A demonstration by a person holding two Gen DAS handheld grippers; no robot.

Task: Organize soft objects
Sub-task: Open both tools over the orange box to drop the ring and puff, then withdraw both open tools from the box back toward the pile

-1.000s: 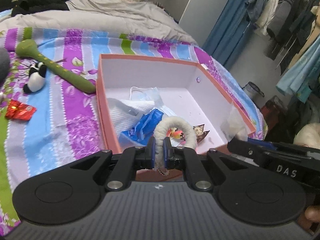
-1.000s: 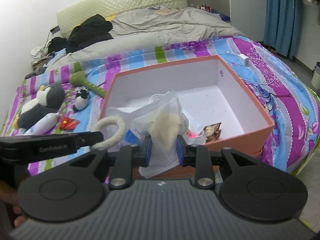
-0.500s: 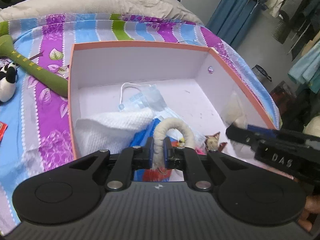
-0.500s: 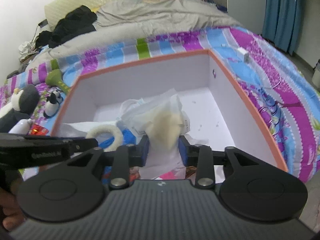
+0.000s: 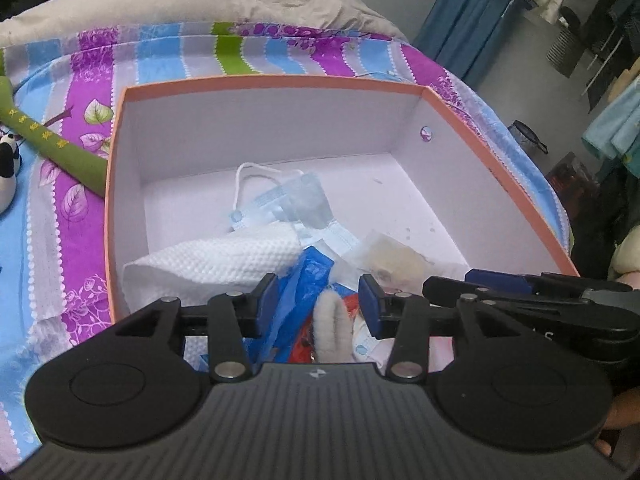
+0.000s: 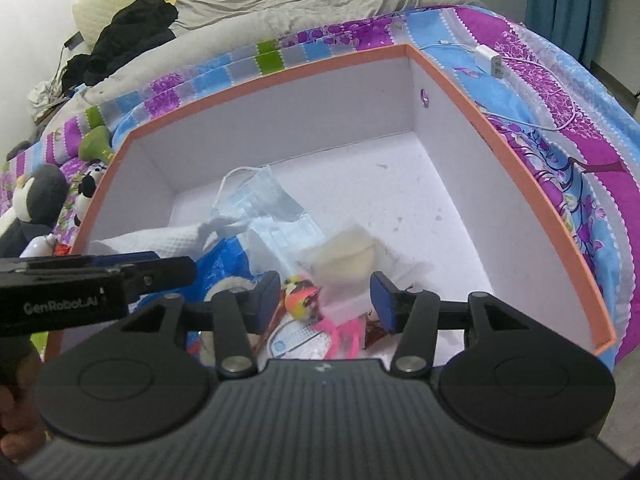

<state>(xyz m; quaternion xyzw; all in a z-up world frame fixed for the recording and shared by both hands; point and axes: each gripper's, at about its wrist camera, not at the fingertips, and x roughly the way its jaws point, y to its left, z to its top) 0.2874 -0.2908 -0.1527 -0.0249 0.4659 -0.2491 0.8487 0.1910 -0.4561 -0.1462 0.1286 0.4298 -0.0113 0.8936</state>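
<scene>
Both grippers hang over the orange box [image 5: 276, 79], jaws opening: the left gripper [image 5: 318, 304], marked "GenRobot.AI", straddles a fuzzy cream ring [image 5: 331, 330] untouched; the right gripper [image 6: 325, 298] spreads above a cream puff in clear wrap [image 6: 347, 256], both inside the box.

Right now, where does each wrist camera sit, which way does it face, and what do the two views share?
Left wrist: on the left gripper, facing down into the orange box; its jaws are opening, the fluffy ring loose between them; the right gripper crosses at right.
Right wrist: on the right gripper, same downward look; jaws opening, nothing gripped; the left gripper and a hand show at left.
Shared: box, face mask, white towel.
</scene>
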